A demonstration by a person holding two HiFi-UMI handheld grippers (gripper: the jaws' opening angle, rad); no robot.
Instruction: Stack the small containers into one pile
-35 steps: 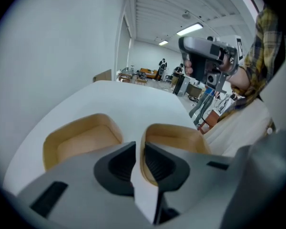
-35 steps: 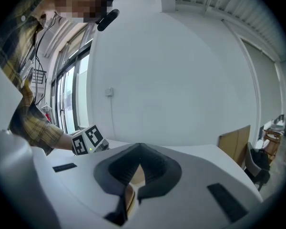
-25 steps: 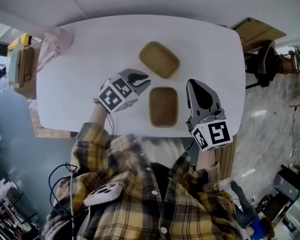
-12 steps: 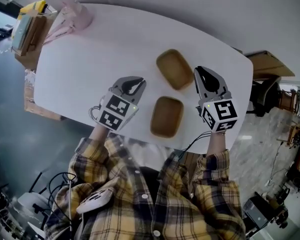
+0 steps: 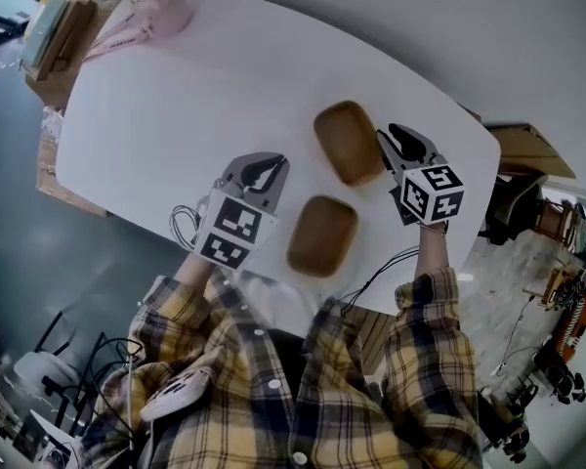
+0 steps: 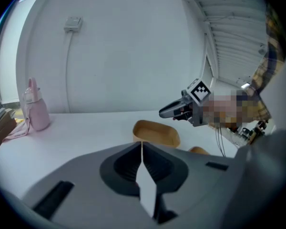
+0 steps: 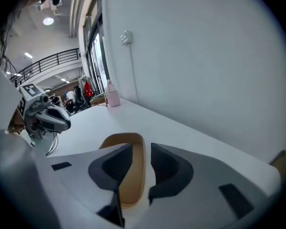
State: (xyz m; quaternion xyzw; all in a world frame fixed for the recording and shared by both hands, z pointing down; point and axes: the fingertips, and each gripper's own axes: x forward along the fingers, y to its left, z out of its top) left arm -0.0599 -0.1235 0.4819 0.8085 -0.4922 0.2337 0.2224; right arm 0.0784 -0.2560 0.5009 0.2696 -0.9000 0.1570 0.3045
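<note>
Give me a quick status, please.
Left gripper shut, empty. Right gripper jaws just opening, rim of far container between them, ungripped. Near container apart; nothing in the way.

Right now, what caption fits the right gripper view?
Right gripper, jaws just opening, straddles the rim of a tan container on a white table.

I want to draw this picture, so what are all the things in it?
table: one, white, under everything
far small container: one, tan, mid-table
near small container: one, tan, by the near edge, not stacked
pink bottle: one, pink, far corner
cardboard box: one, brown, past the table's left end
plaid shirt: one, yellow and dark, bottom
left gripper: one, grey, jaws shut, empty
right gripper: one, grey, jaws just opened, far small container's rim between them
</note>
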